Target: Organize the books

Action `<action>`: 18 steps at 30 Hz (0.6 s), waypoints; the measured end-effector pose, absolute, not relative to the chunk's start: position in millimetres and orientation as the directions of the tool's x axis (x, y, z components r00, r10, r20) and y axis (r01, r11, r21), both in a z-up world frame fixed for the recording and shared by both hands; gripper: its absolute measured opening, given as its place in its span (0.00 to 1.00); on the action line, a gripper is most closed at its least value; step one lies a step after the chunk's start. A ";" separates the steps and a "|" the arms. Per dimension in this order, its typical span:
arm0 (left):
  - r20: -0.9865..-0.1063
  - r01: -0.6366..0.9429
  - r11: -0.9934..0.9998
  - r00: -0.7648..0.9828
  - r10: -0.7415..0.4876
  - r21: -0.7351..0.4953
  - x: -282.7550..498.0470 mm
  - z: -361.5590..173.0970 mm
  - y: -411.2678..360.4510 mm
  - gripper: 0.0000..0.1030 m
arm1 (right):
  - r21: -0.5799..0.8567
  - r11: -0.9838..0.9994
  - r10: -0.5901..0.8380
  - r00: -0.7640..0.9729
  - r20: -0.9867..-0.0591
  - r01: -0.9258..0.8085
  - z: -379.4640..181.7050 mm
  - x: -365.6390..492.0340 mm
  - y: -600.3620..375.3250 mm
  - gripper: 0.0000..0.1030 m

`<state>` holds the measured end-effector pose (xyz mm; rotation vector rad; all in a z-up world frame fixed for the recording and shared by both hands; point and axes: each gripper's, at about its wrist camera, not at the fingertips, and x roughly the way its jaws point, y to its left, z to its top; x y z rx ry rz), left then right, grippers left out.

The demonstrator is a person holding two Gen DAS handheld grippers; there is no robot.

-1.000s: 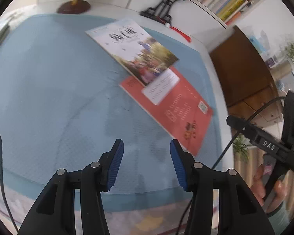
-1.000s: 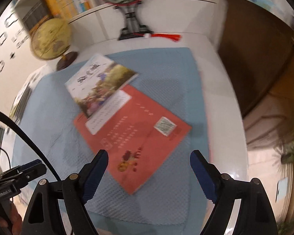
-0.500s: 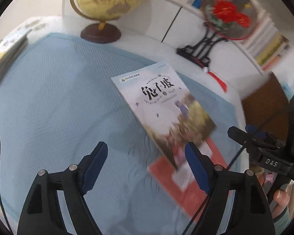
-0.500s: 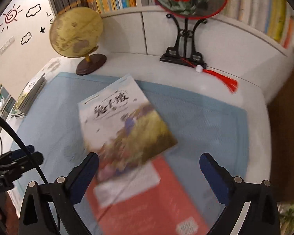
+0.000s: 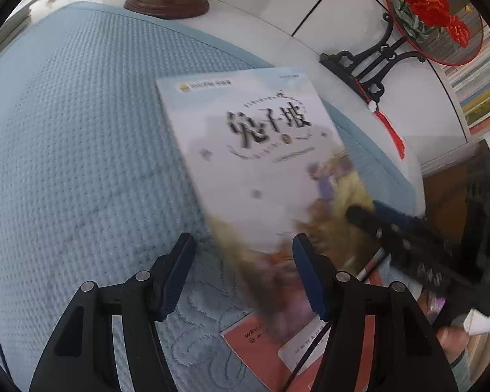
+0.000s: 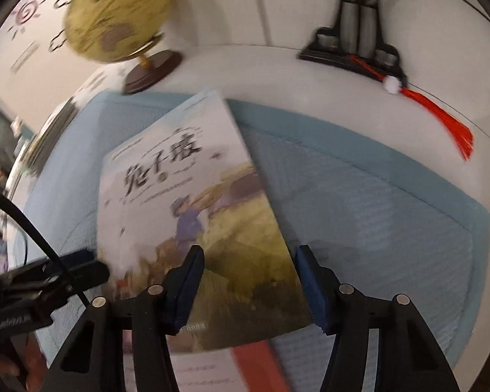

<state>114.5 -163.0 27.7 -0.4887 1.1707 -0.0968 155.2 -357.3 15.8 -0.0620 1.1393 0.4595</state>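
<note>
Both grippers have closed in on the illustrated book (image 5: 264, 163), which lies on the blue mat (image 5: 81, 130) overlapping the red book (image 5: 254, 343). The left gripper (image 5: 241, 274) and right gripper (image 6: 248, 289) hover low, jaws open and empty, so a grasp seems imminent.

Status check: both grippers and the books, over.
Left gripper open, right gripper open, both empty. Illustrated book lies overlapping red book on the blue mat. Nothing in the way.

Red book (image 5: 258, 343) mostly hidden under blurred picture book (image 5: 261, 163).
</note>
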 end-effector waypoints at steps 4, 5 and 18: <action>-0.822 -0.176 0.854 0.420 -0.384 -0.489 106.1 34.9 -145.3 0.56 | 0.210 0.885 0.355 0.310 -0.882 -0.415 19.7 134.8 -345.2 0.54; -0.806 -0.170 0.840 0.432 -0.406 -0.514 101.4 38.9 -140.2 0.56 | 0.200 0.886 0.348 0.312 -0.884 -0.419 21.0 130.0 -343.4 0.54; -0.832 -0.170 0.840 0.333 -0.443 -0.515 9.5 24.9 -123.8 0.51 | 0.276 0.880 0.378 0.220 -0.899 -0.386 17.0 19.8 -343.8 0.54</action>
